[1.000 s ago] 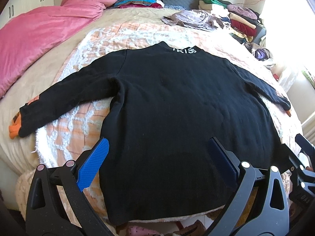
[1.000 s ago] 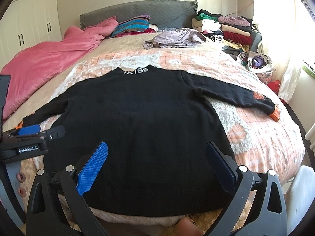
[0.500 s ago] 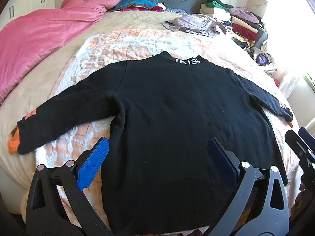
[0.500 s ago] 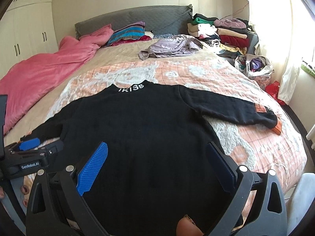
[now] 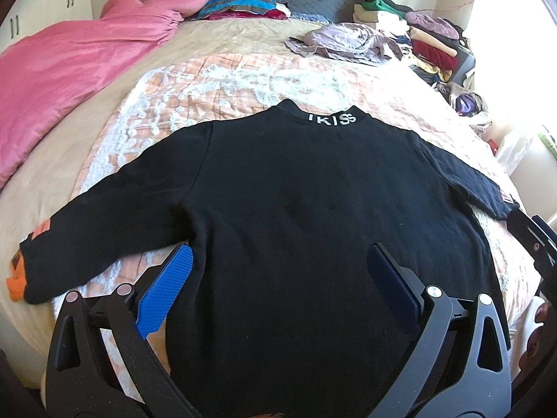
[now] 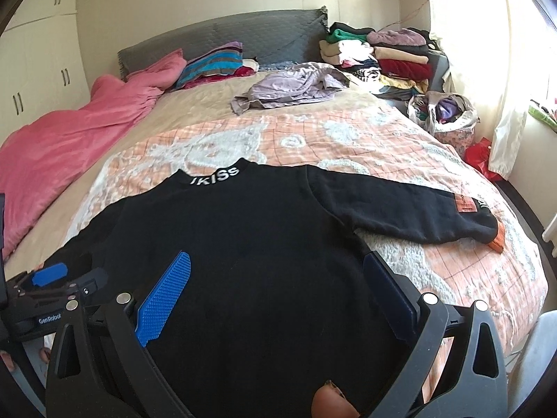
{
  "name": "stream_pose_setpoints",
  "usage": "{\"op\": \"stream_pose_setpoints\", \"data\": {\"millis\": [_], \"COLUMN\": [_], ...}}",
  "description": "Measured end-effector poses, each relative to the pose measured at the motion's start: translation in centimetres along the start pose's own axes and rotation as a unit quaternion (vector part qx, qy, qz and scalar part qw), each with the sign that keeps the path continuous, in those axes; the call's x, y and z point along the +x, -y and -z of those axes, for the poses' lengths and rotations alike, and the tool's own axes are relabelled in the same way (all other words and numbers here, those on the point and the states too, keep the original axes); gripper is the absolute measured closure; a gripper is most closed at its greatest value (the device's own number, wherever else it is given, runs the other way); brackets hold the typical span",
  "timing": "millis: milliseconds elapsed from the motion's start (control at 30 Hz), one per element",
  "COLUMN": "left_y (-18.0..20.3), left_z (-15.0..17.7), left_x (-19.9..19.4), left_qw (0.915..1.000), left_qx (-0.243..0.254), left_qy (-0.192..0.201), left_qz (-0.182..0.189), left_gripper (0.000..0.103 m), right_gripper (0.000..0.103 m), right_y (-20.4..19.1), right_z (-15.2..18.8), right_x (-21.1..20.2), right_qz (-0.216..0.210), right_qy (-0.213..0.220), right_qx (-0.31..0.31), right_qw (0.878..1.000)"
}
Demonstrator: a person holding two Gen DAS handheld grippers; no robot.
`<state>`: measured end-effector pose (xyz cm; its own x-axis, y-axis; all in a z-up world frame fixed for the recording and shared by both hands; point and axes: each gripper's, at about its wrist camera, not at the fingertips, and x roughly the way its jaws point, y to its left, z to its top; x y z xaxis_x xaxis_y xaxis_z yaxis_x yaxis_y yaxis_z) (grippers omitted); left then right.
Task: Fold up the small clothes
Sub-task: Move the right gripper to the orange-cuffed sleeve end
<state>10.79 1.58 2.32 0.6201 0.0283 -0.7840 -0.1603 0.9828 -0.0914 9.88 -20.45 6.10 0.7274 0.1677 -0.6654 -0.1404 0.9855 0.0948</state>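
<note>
Bed [image 5: 243,45] fills both views, covered by a peach-and-white patterned quilt [image 5: 243,80]. Pink duvet [image 5: 69,69] bunched along the far left. Stack of folded clothes [image 6: 383,55] sits far right by the headboard; a crumpled lilac garment [image 6: 296,87] lies far centre, unfolded.

Task item: black sweater [image 5: 313,209], lying flat on the quilt at the near end of the bed, collar with white lettering [image 5: 332,119] pointing far, hem near. Both sleeves spread outward: left sleeve [image 5: 104,209] runs to the left bed edge, ending in an orange cuff [image 5: 15,284]; right sleeve [image 6: 400,205] runs right, with an orange patch [image 6: 466,205] near its cuff.

Left gripper [image 5: 278,278] hovers over the near left part of the body, jaws spread wide, nothing between the pads. Right gripper [image 6: 278,278] hovers over the near right part, jaws also spread wide and empty. Can't tell whether either one touches the fabric.

Progress, my read: sweater looks spread and smoothed, but no fold is made. Sleeves not turned in, body not doubled. All of the folding is left, starting probably with a sleeve or a side edge. The lilac garment likely waits after that.
</note>
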Motion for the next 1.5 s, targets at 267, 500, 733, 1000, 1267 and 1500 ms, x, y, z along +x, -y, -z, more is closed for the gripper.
{"op": "stream_pose_setpoints", "data": {"millis": [267,500,733,1000,1267,1500], "left_y": [0.6,1.1,1.8,2.8,3.8,4.9], "left_z": [-1.6,-3.3,-4.9,-6.3,-7.2,-7.8], "left_x": [1.8,2.9,4.7,6.6,8.6,10.3], "left_qw": [0.9999,0.9999,0.9996,0.9988,0.9976,0.9961], "left_qx": [0.010,0.014,0.028,0.047,0.060,0.075], "left_qy": [-0.003,0.001,-0.003,-0.010,-0.022,-0.029], "left_qz": [0.001,0.006,0.005,0.012,0.026,0.037], "left_gripper": [0.009,0.009,0.009,0.009,0.009,0.009], "right_gripper": [0.004,0.004,0.004,0.004,0.004,0.004], "right_y": [1.2,2.8,4.8,7.9,11.9,15.6], "right_z": [-1.2,-2.0,-3.3,-4.7,-5.4,-5.5], "right_x": [1.8,3.3,4.8,6.6,8.4,9.2], "right_qz": [0.011,0.025,0.047,0.082,0.114,0.155], "right_qy": [-0.003,-0.003,-0.003,0.006,-0.003,-0.002], "right_qx": [0.015,0.036,0.062,0.106,0.161,0.200], "right_qw": [1.000,0.999,0.997,0.991,0.980,0.967]}}
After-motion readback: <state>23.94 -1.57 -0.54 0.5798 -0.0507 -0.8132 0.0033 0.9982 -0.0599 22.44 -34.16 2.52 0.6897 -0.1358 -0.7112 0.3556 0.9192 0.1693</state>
